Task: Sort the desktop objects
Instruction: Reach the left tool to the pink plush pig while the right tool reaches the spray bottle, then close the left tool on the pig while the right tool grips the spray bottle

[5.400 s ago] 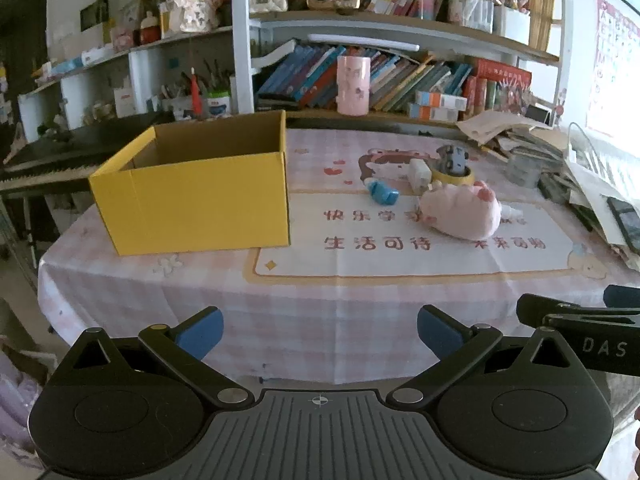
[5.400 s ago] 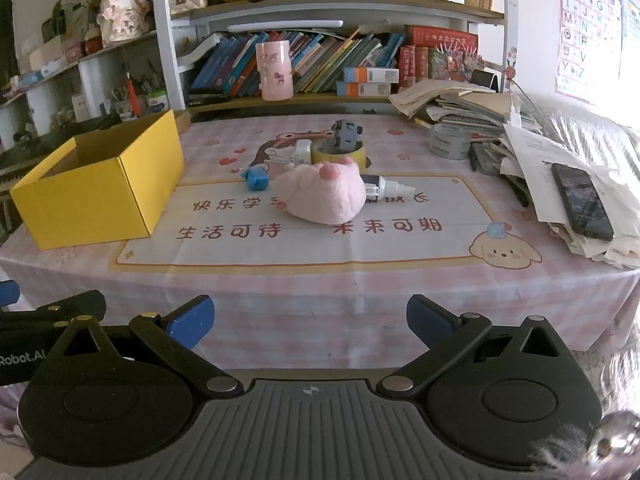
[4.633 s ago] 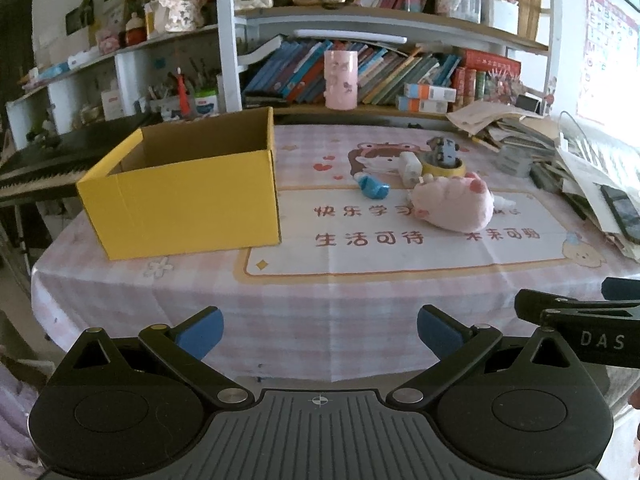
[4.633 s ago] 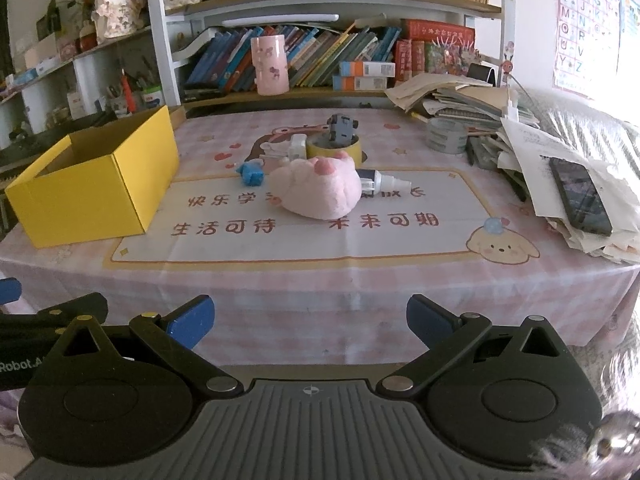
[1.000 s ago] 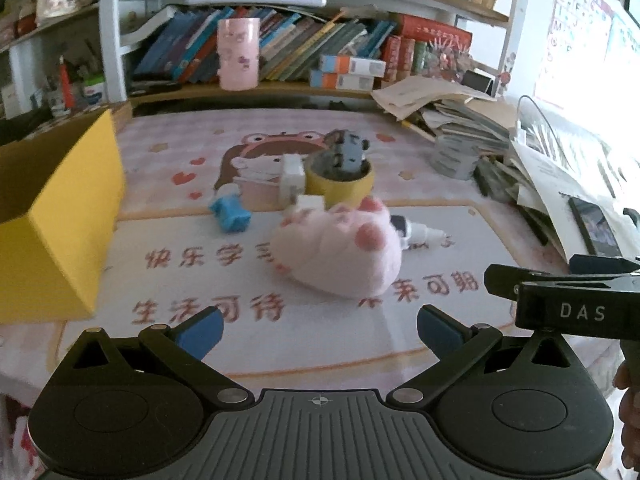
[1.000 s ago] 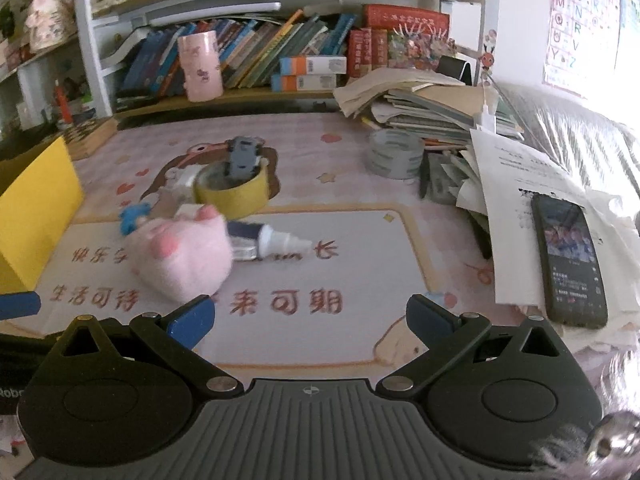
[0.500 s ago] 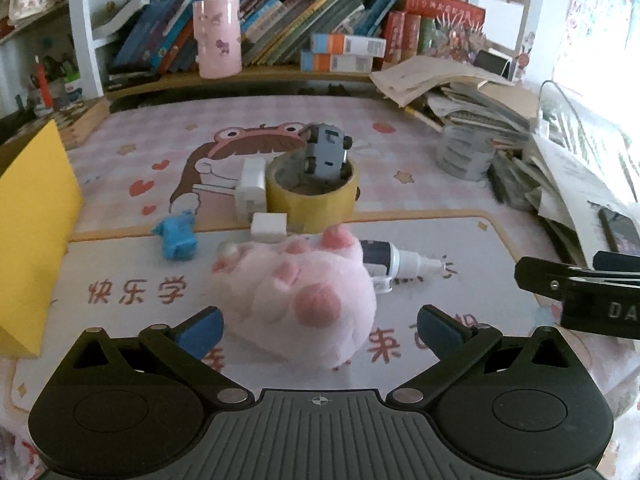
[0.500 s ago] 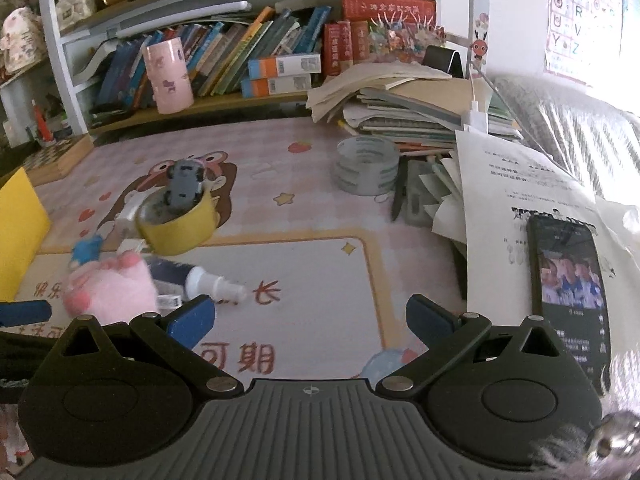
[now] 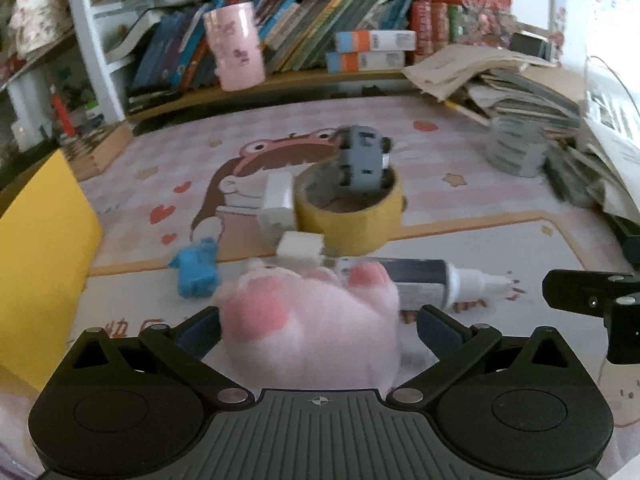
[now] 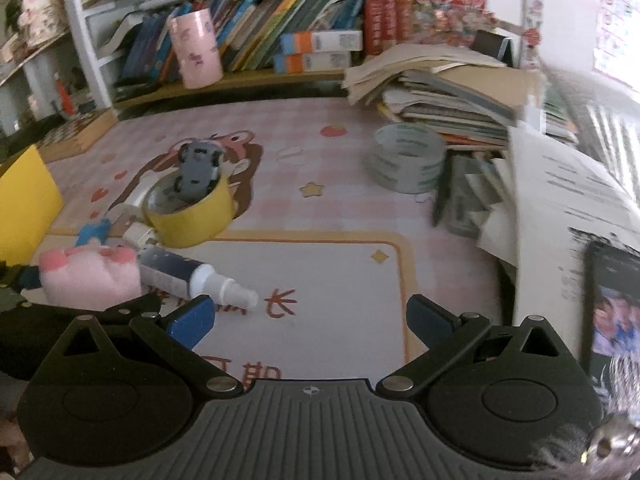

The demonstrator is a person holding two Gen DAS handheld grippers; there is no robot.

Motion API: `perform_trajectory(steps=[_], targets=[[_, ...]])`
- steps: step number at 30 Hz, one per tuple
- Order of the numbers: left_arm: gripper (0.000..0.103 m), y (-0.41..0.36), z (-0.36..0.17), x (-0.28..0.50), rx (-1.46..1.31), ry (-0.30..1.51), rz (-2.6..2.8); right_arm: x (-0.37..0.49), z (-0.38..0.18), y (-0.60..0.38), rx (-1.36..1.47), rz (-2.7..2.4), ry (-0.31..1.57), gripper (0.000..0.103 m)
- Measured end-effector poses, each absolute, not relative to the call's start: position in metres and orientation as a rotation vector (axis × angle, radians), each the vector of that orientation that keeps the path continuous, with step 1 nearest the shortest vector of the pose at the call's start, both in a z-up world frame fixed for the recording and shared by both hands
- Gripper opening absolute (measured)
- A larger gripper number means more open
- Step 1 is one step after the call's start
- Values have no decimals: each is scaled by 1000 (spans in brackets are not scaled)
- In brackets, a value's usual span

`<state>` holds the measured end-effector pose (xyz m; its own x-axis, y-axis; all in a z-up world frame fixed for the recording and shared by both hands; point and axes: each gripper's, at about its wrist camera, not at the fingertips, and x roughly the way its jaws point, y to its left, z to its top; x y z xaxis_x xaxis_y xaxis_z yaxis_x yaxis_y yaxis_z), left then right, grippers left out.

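Note:
My left gripper [image 9: 318,326] is open with a pink plush paw toy [image 9: 312,328] sitting between its two fingers; the fingers stand beside the toy without squeezing it. The toy also shows in the right wrist view [image 10: 86,276]. Behind it lie a spray bottle [image 9: 424,280], a blue toy [image 9: 196,270], a white block [image 9: 300,245], a white charger [image 9: 276,204] and a yellow tape roll [image 9: 352,216] with a grey toy car [image 9: 364,156] in it. My right gripper [image 10: 310,316] is open and empty above the mat, right of the bottle [image 10: 192,274].
A yellow box [image 9: 36,248] stands at the left. A grey tape roll [image 10: 406,158], stacked books and papers [image 10: 444,96] and a phone [image 10: 614,304] lie at the right. A pink cup [image 9: 234,46] and a bookshelf are at the back.
My left gripper has moved forward, so the plush toy is now between its fingers. My right gripper has also moved forward and closer to the mat.

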<state>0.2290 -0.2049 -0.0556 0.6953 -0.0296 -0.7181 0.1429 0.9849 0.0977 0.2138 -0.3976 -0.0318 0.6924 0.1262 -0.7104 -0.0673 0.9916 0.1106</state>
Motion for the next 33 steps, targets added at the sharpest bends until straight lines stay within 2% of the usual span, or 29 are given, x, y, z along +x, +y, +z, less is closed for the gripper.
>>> perform_trajectory(steps=[2,3,6,12,17,20,21,26,30,33], targets=[[81,-192,-55,230,114,806,-64,220,-32,-391,64,148,802,103],[77,-186,-54,229,92,807,-59,223,-32,-388,57,171,803,103],[73,-172,-47,223,45,804,-39,234,-32,-374,22,243,798,103],[72,-144,-25,200,-110,773,-35,255,-35,-338,-157,455,766,98],[73,-133,-12,188,-180,778,-32,271,-49,-311,-314,595,780,85],[73,-129,-8,183,-199,773,-25,279,-60,-303,-359,636,806,71],[73,-126,-8,180,-218,765,-25,282,-63,-302,-358,645,823,64],[73,-118,-4,174,-288,753,-33,290,-72,-318,-241,640,866,50],[73,-123,-3,175,-282,761,-46,283,-72,-322,-240,597,852,34],[73,-128,-3,174,-277,762,-62,273,-71,-327,-239,576,846,30]])
